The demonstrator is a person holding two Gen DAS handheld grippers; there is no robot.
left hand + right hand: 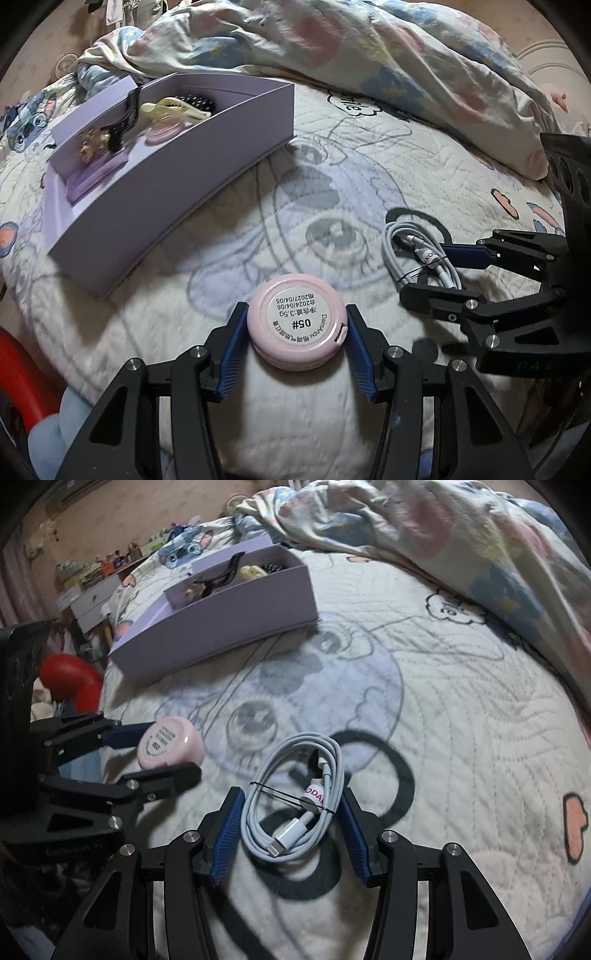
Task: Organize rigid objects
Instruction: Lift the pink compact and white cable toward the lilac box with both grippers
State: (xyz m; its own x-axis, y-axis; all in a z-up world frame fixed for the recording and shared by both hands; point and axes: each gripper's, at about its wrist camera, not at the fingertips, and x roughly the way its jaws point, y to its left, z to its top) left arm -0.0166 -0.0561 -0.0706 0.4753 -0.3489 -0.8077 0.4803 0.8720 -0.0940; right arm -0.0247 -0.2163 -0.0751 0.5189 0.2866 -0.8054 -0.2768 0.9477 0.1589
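My left gripper [295, 332] is shut on a round pink compact [297, 325], its labelled underside facing up, just above the bed. The compact also shows in the right wrist view [170, 746]. My right gripper [291, 812] is closed around a coiled white charging cable [295, 801] lying on the quilt; both blue pads touch the coil. The cable also shows in the left wrist view [417, 258]. A lilac open box [177, 177] lies far left and holds hair clips, a pink round case and a purple item. The box also shows in the right wrist view [229, 620].
A crumpled floral duvet [369, 55] is piled along the far side of the bed. A red object [70, 679] sits off the bed's left edge. A dresser with small items [96, 590] stands beyond the bed.
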